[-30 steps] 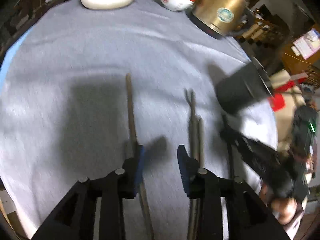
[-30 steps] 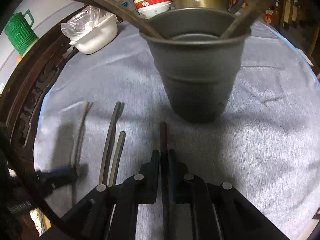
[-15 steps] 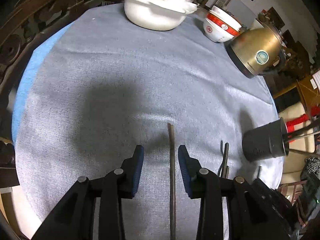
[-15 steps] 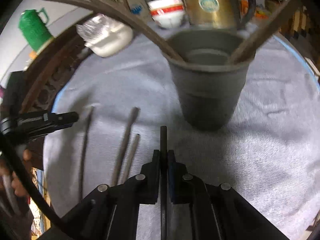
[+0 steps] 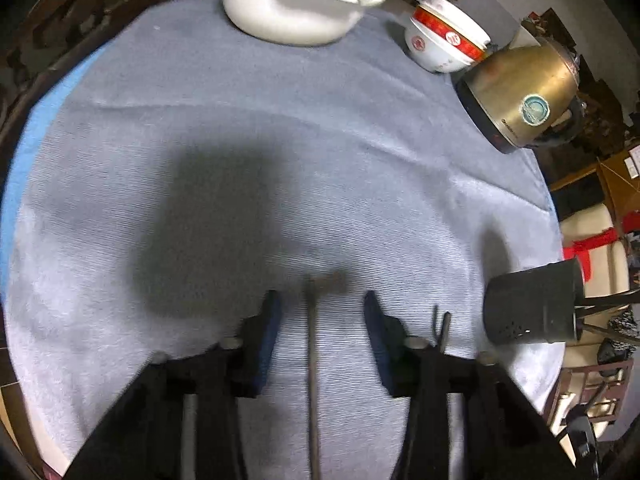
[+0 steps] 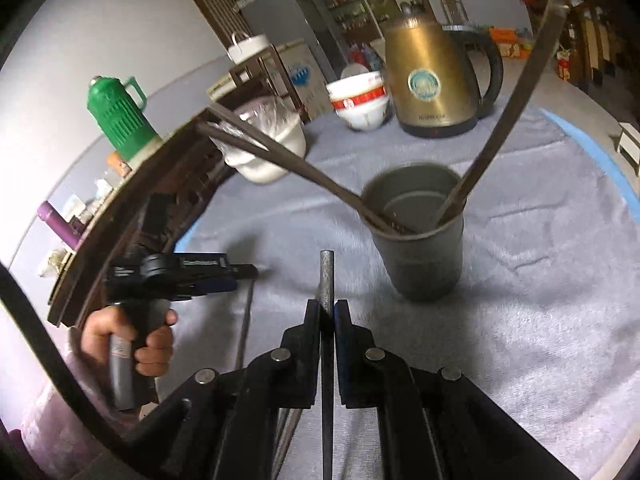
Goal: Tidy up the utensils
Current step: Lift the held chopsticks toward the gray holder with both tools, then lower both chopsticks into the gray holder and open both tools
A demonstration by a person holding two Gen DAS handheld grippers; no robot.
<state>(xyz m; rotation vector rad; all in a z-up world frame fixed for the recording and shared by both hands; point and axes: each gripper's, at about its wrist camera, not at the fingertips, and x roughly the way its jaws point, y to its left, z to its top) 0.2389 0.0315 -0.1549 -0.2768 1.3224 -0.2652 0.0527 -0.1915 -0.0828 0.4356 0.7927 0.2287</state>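
Three dark chopsticks lean in the grey cup (image 6: pixel 420 236) at frame centre-right. The right gripper (image 6: pixel 327 316) is clenched on one slim grey chopstick (image 6: pixel 326 280) pointing up-frame toward the cup. The left gripper (image 5: pixel 320 320) is closing around another chopstick (image 5: pixel 312 360) lying vertical on the cloth (image 5: pixel 240 120), pads not touching.

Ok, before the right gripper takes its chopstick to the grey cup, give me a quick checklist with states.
1. Right gripper shut on the held chopstick: ok.
2. Grey cup upright on the cloth: ok.
3. Room in the cup beside the chopsticks already in it: ok.
4. Left gripper astride the lying chopstick, jaws closing, pads not touching yet: not ok.
5. Two further chopsticks to collect: ok.
6. Gold kettle away from the cup: ok.
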